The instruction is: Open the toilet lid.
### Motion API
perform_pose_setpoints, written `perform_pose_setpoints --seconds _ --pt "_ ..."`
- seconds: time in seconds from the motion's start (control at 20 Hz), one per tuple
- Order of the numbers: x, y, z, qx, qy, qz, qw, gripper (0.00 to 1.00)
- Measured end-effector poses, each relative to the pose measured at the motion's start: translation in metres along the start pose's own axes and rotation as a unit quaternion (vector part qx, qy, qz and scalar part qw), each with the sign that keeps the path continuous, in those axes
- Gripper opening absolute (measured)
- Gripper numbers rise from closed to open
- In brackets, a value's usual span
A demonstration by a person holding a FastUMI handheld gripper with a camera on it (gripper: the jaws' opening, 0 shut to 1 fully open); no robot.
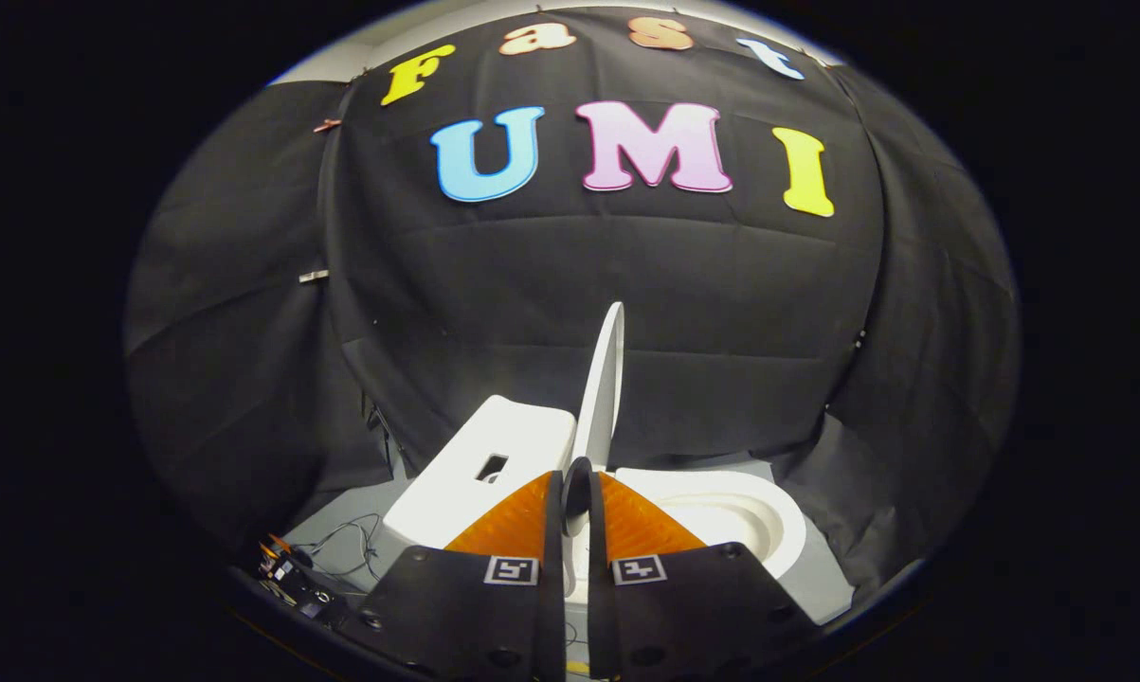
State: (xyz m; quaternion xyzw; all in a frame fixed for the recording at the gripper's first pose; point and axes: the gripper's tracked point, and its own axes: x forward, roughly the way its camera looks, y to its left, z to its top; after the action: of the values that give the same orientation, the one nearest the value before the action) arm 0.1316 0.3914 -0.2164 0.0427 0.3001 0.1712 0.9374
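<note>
Black cloth (570, 284) drapes the booth on all sides, with folds hanging loose; we note a grey floor (342, 530) beneath, so the room is close but uncluttered.

The toilet (494, 464) stands on that floor just ahead of the tongs, a white glossy body with a flat tank top to the left carrying a small dark opening. We judge it rigid and heavy, unlikely to shift under a push. The bowl (731, 516) lies open to the right, its rim bare.

The lid (603, 379) stands nearly upright, seen edge-on, rising from just beyond the tongs. We judge it thin hard plastic: light, stiff, slippery, turning on a hinge at its base. The free edge is the place to take it, and the pinch must be square or it will slide out.

A tangle of wires and small hardware (295, 573) lies on the floor to the left, well apart from the toilet.

The tongs (576, 497) are drawn nearly together, their tips at the lid's lower edge; whether both press it, we cannot tell.
</note>
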Motion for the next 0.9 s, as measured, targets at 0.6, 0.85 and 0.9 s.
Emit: perform_pose_setpoints --seconds 0.6,0.85,0.9 --pt "0.022 0.097 -0.007 -0.069 0.004 0.027 0.997 0.14" --pt "0.023 0.105 -0.009 -0.108 0.003 0.0 0.994 0.14" --pt "0.021 0.102 -0.008 -0.114 0.0 -0.009 0.993 0.14"
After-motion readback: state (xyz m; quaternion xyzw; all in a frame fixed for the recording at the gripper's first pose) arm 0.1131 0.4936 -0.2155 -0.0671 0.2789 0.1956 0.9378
